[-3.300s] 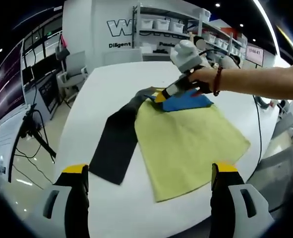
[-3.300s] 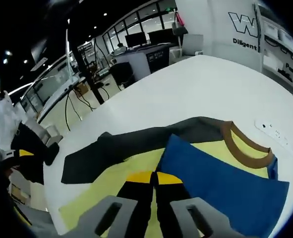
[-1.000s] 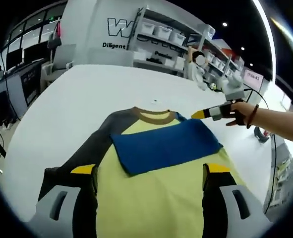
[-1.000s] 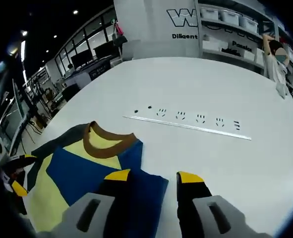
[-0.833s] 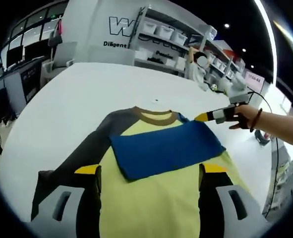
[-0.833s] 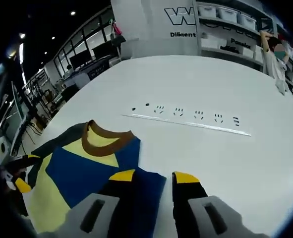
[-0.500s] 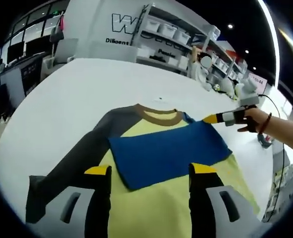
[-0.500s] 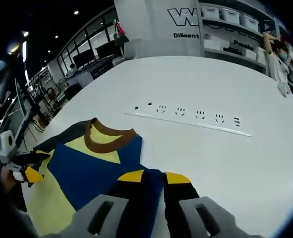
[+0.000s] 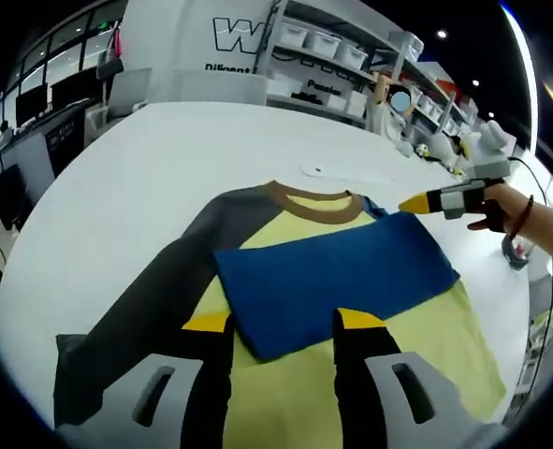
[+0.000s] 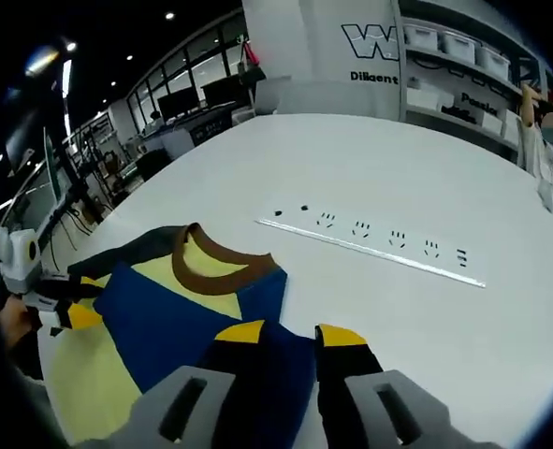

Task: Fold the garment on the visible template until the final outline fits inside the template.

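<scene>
White table (image 9: 117,178) in a workshop holds the shirt (image 9: 304,281), blue sleeve (image 9: 332,276) folded across it. Shelves (image 9: 327,47) carry bins. Left gripper (image 9: 283,323) and right gripper (image 10: 290,334) both gape, released, over the sleeve.

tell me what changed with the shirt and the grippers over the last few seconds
The right gripper folded the blue sleeve across the yellow shirt body, let it go and backed to the sleeve's edge, jaws now slightly apart. The left gripper narrowed its jaws and came to the sleeve's end. The gray sleeve stayed stretched out, and the brown collar kept its place on the white table.
</scene>
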A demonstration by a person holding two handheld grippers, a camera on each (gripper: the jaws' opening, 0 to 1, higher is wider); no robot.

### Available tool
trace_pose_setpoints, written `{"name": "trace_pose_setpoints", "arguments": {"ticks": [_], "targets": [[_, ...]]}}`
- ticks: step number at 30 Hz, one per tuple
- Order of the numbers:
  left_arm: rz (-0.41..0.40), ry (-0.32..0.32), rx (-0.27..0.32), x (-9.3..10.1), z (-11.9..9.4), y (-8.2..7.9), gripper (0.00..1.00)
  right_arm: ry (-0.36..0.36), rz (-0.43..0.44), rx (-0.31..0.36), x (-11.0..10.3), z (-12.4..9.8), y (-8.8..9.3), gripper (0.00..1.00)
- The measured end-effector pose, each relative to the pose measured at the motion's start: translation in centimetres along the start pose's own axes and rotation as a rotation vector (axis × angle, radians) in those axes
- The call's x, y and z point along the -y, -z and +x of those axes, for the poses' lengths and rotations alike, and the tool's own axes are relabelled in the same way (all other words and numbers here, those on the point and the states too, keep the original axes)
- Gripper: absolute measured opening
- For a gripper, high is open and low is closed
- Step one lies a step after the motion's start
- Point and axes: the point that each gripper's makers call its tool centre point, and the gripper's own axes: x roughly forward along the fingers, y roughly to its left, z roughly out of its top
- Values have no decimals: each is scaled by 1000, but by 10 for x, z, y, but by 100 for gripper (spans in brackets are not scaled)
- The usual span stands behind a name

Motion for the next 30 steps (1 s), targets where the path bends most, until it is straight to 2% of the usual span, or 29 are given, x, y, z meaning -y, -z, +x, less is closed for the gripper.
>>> {"name": "trace_pose_setpoints", "arguments": {"ticks": [1, 4, 12, 21, 27, 30], "targets": [[7, -15, -9, -2, 1, 2, 35, -29, -52, -18, -8, 5, -2, 16], [13, -26, -11, -5, 1, 2, 31, -54, -95, -37, -14, 9, -2, 16], [12, -44, -15, -12, 2, 1, 20, -88, -166, -101, -20, 24, 3, 14], [17, -52, -20, -18, 4, 1, 12, -93, -190, -120, -22, 25, 4, 0], [29, -64, -32, -19, 5, 4, 1, -90, -200, -118, -20, 22, 4, 0], [22, -64, -34, -19, 5, 5, 0, -70, -194, -108, -14, 19, 1, 0]]}}
